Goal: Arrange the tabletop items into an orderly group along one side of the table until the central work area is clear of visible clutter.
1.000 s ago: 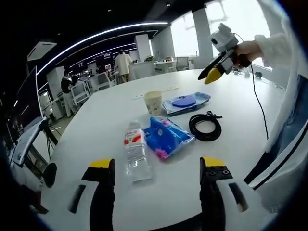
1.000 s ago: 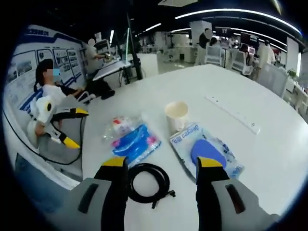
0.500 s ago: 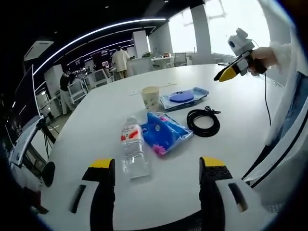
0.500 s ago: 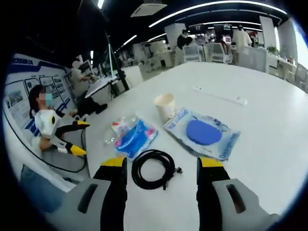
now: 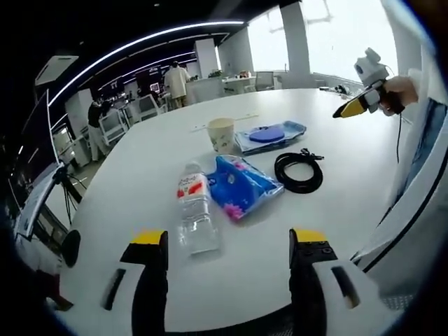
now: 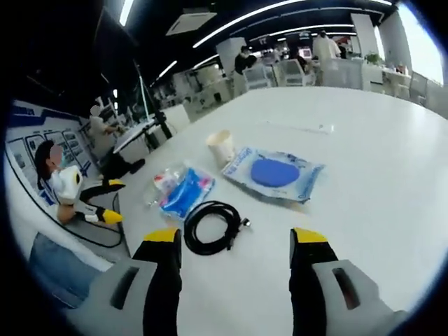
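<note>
Two tools, both spread wide and empty: my left tool [image 5: 227,241] sits nearer the water bottle [image 5: 195,214], which lies just ahead on the desk [image 5: 140,175], long axis pointing away, while my right tool [image 6: 234,241] faces the black cable coil [image 6: 213,227].

I'm working in a big open-plan office or demo lab. My white table [image 6: 392,161] is broad and curved, under long ceiling light strips [image 5: 140,52]. Behind it stand rows of desks and chairs [image 5: 143,112], people in white tops [image 5: 178,80], a poster wall [image 6: 49,136] and bright windows [image 5: 329,35].
</note>
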Demonstrator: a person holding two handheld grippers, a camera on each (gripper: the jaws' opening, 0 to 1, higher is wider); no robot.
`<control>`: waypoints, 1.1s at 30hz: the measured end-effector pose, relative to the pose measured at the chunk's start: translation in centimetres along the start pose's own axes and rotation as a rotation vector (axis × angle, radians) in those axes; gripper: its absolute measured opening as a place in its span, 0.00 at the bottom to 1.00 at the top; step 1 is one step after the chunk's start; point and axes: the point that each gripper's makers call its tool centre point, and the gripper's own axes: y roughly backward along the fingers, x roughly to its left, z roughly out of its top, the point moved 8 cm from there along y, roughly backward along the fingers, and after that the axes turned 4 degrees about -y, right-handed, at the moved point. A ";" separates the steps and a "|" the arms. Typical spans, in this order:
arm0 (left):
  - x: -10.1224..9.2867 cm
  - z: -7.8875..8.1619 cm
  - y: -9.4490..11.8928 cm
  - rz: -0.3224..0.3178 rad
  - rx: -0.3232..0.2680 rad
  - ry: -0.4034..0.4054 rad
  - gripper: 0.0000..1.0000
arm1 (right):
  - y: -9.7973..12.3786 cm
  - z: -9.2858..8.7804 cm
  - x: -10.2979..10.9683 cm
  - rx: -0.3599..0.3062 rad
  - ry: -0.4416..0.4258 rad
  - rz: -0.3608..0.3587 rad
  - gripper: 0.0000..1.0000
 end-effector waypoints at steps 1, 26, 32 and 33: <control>0.0 0.0 0.0 0.000 0.004 -0.002 0.71 | 0.1 -0.1 -0.1 0.000 0.000 -0.004 0.62; 1.0 0.7 -0.3 0.052 0.064 0.180 0.68 | 0.0 -1.7 -3.0 0.043 -0.094 -0.014 0.73; 2.9 2.7 -2.3 0.035 0.046 0.173 0.64 | -0.3 -2.3 -3.0 0.055 -0.106 -0.008 0.73; 3.2 2.9 -2.7 0.032 0.044 0.178 0.63 | -0.3 -2.3 -3.0 0.056 -0.107 -0.007 0.72</control>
